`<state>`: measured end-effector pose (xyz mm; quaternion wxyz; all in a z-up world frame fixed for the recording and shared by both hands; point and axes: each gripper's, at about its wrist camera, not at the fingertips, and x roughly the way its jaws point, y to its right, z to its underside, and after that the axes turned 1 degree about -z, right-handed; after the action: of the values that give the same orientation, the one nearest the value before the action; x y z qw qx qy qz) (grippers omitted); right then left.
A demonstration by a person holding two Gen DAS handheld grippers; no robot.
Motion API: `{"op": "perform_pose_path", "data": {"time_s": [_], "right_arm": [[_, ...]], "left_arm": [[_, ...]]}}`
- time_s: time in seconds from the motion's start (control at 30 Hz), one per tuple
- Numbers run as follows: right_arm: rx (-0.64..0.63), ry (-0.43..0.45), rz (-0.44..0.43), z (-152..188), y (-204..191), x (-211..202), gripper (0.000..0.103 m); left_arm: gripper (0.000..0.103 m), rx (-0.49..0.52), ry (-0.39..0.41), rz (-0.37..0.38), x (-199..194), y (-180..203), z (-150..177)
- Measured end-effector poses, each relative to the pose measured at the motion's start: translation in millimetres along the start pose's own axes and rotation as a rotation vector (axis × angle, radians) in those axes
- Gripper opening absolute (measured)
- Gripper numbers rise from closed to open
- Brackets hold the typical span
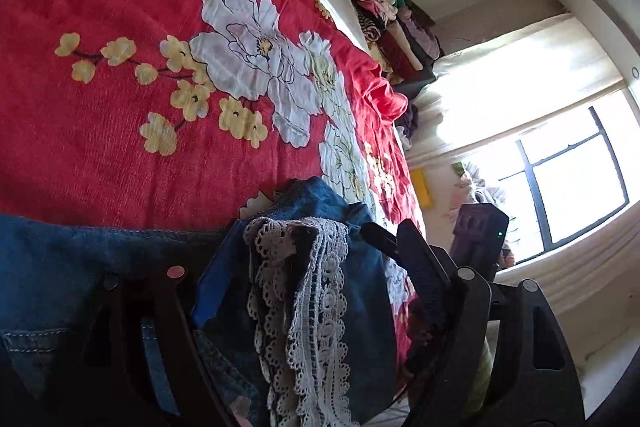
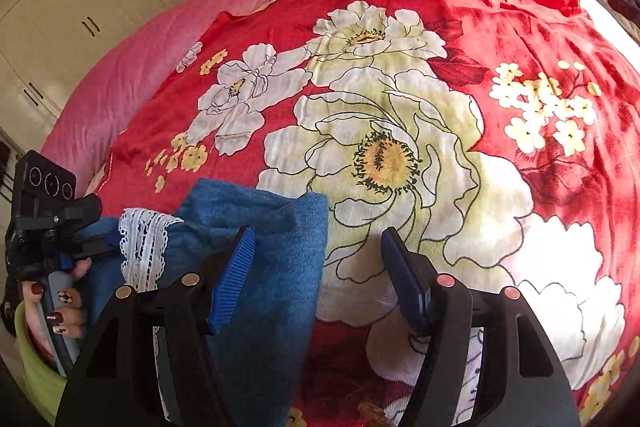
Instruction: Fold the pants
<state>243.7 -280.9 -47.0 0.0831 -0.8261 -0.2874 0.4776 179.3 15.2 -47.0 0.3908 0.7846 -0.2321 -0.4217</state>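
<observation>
Blue denim pants point(image 1: 60, 267) with a white lace hem point(image 1: 304, 307) lie on a red floral blanket point(image 1: 120, 107). In the left wrist view my left gripper point(image 1: 312, 259) has its fingers on either side of the bunched denim and lace, closed on it. In the right wrist view the denim point(image 2: 272, 287) lies folded at lower left, with its lace hem point(image 2: 142, 247) beside it. My right gripper point(image 2: 316, 267) is open just above the blanket point(image 2: 520, 47), its left pad point(image 2: 232, 279) resting over the denim edge. The left gripper shows there at far left point(image 2: 80, 239), held by a hand.
A pink quilt point(image 2: 160, 39) lies at the far left of the bed. Piles of clothes point(image 1: 384, 7) line the bed's far edge. A white wardrobe point(image 2: 60, 7) stands beyond the bed. A bright window point(image 1: 568, 179) is on the wall.
</observation>
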Motion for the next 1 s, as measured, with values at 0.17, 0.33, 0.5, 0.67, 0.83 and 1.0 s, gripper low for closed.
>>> {"op": "perform_pose_path", "data": {"time_s": [0.17,0.33,0.5,0.67,0.83,1.0], "right_arm": [[-0.015,-0.014,-0.078,0.2,-1.1,4.1,0.033],[-0.023,0.035,-0.105,0.8,-1.8,-7.4,0.01],[-0.027,0.066,-0.065,-3.3,3.9,-11.9,0.009],[-0.054,0.033,0.009,0.0,0.3,3.5,0.013],[-0.053,0.068,0.059,3.0,0.4,-14.2,0.04],[-0.072,0.119,0.083,19.0,-3.5,-49.1,0.06]], "left_arm": [[0.05,0.079,-0.009,-0.117,12.3,12.5,6.2],[0.01,0.208,0.009,-0.225,24.3,34.2,10.3],[0.011,0.309,0.03,-0.258,28.2,52.7,2.8],[0.024,0.254,-0.017,-0.36,45.5,21.6,0.2],[0.031,0.282,0.012,-0.378,27.5,25.3,3.9],[0.045,0.315,0.041,-0.402,4.9,37.1,14.3]]}}
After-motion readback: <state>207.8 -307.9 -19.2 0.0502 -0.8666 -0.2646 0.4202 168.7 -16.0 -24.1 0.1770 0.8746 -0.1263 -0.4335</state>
